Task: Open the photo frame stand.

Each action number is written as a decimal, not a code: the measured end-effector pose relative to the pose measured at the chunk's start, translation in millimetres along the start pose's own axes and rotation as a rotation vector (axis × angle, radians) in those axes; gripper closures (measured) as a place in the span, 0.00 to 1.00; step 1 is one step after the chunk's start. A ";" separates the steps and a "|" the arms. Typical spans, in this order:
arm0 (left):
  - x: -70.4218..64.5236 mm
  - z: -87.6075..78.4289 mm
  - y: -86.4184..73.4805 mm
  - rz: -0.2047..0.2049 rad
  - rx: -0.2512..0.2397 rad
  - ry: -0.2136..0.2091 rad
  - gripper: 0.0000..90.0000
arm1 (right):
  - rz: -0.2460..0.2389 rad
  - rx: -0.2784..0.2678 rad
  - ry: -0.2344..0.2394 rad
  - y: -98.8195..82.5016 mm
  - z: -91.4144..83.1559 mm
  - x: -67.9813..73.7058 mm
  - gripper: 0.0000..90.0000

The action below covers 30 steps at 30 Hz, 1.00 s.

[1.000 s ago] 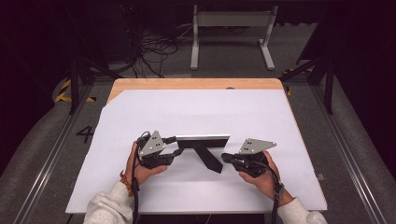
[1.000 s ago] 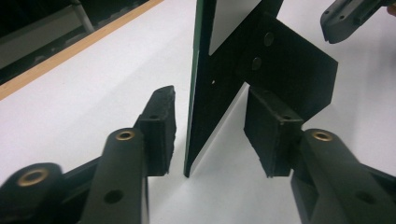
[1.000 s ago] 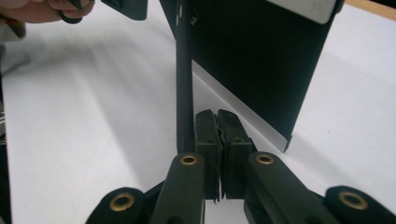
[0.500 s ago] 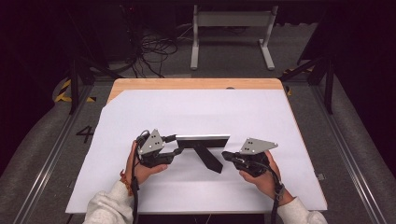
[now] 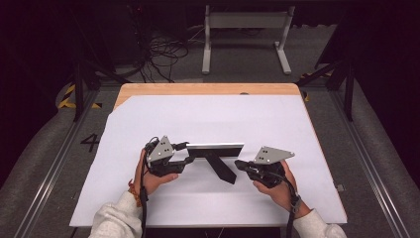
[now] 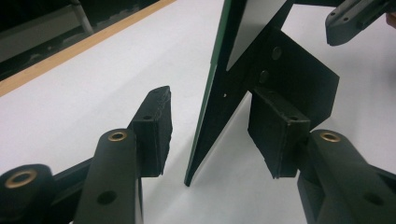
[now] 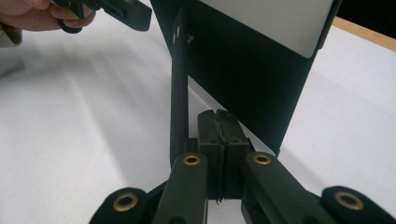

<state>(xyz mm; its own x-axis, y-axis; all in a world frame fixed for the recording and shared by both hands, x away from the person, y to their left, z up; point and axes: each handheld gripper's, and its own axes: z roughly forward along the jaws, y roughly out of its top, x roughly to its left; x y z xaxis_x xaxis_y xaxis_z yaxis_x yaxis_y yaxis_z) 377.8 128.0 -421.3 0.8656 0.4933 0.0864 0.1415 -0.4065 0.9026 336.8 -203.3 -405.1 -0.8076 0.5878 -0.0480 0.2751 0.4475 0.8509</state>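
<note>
**Two tools at a standing picture frame**

Nearest the bench's front edge, a person's forearms in pale sleeves come in, each hand holding a tool. The left tool (image 5: 185, 159) sits at the left end of the picture frame (image 5: 216, 149), its jaws spread with the frame's thin edge standing between them; in the left gripper view neither of its pads (image 6: 156, 130) touches the frame. The right tool (image 5: 239, 164) lies just right of the frame's back leg (image 5: 223, 169), its jaws pressed together on nothing; in the right gripper view the closed pads (image 7: 223, 130) sit just beside the dark strut, close behind the frame's back panel.

The frame stands upright on the white sheet (image 5: 213, 119) that covers the bench (image 5: 208, 89), in its near half and between the two hands, propped on the leg that slants toward the person.

Beyond the bench's far wooden edge, cables (image 5: 161, 54) lie on the floor beside a pale metal stand (image 5: 247, 22).
</note>
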 end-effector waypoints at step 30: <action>-2.0 0.1 0.0 0.006 0.003 -0.010 0.77 | 0.016 -0.050 -0.095 10.7 9.5 -9.7 1.00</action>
<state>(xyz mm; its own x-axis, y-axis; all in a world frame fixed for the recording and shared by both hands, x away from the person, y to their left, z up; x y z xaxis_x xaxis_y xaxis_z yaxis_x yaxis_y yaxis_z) 376.2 127.0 -421.5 0.8711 0.4833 0.0876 0.1377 -0.4114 0.9010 352.6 -197.8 -400.5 -0.7496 0.6569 -0.0811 0.2596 0.4046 0.8769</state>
